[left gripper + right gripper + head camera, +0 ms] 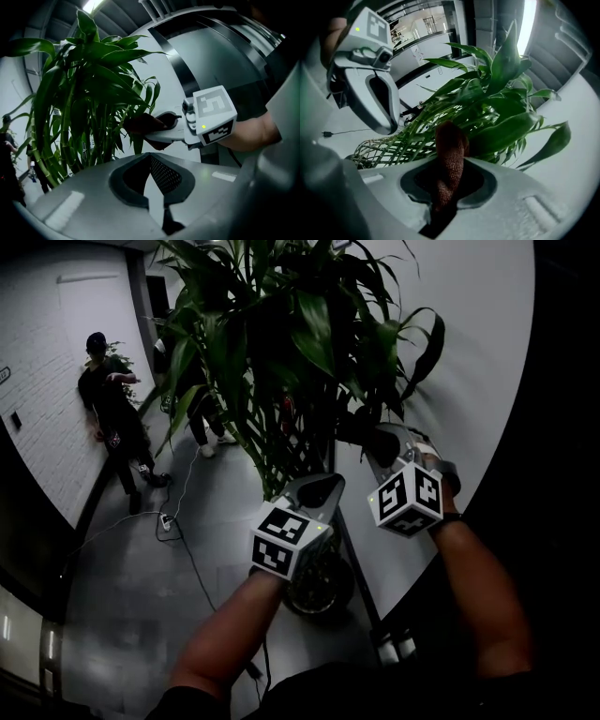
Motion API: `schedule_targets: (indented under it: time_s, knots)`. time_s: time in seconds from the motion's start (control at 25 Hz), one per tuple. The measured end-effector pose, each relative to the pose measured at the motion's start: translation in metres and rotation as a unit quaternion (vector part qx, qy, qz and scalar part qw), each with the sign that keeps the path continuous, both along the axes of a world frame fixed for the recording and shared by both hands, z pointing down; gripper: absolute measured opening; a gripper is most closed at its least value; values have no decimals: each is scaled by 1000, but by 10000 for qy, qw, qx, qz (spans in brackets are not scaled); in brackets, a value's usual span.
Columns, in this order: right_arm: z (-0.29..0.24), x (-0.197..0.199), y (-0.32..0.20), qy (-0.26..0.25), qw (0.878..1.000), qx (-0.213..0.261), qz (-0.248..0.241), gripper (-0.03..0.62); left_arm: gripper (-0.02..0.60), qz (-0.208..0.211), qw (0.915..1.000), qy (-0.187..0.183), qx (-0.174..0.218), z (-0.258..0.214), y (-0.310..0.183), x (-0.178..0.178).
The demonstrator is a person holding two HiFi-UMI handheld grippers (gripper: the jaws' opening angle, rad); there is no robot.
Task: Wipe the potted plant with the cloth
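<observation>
In the head view, a tall green leafy potted plant [281,343] stands on the grey floor [141,587] beside a curved white wall [469,381]. The left hand-held gripper [319,491] sits near its stems, and the right hand-held gripper [370,432] is among its lower leaves. The left gripper view shows that gripper's jaws pressed together with nothing between them. The right gripper view shows its jaws pinching a reddish-brown woven cloth [450,157], which is up against the leaves.

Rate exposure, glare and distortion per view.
Head view: underexposed, fisheye with black corners, leafy green potted plant murky. Left gripper view: ceiling lamp glares top-left, plant backlit. Right gripper view: bright ceiling strip blown out; reddish-brown knitted cloth sharp.
</observation>
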State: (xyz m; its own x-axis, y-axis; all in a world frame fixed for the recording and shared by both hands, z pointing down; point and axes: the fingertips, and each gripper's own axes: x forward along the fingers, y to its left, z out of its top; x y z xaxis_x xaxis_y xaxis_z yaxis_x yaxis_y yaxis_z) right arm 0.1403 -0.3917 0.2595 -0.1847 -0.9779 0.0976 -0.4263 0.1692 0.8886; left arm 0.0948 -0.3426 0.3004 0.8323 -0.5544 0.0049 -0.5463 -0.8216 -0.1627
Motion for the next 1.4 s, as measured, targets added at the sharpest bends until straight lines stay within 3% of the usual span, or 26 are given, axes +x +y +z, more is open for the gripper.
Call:
schedule_targets:
  time_s: [0.16, 0.28, 0.56, 0.76, 0.88, 1.04, 1.4]
  knots:
    - [16, 7, 15, -203, 9997, -127, -26, 64, 18, -37, 9999, -15, -155, 5, -6, -3]
    - [4, 8, 38, -344, 9993, 42, -109, 64, 18, -57, 9997, 5, -230, 9, -11, -6]
    - [-95, 4, 108, -425, 9919, 1163, -294, 64, 18, -35, 9995, 39, -326, 12, -12, -5]
    - [-174, 18, 102, -354, 9822, 1847, -29, 64, 18, 0, 9995, 52, -313, 8, -7, -3]
    - [-207, 26, 89, 9, 9759, 2157, 327, 64, 18, 21, 9995, 44, -317, 9, -1, -2]
    - [-212, 32, 57, 292, 9780, 1998, 525, 64, 18, 28, 9995, 63, -301, 9, 7, -8]
    - [-158, 21, 34, 577, 9850, 1524, 569, 64, 18, -112, 9994, 19, -328, 16, 11, -33]
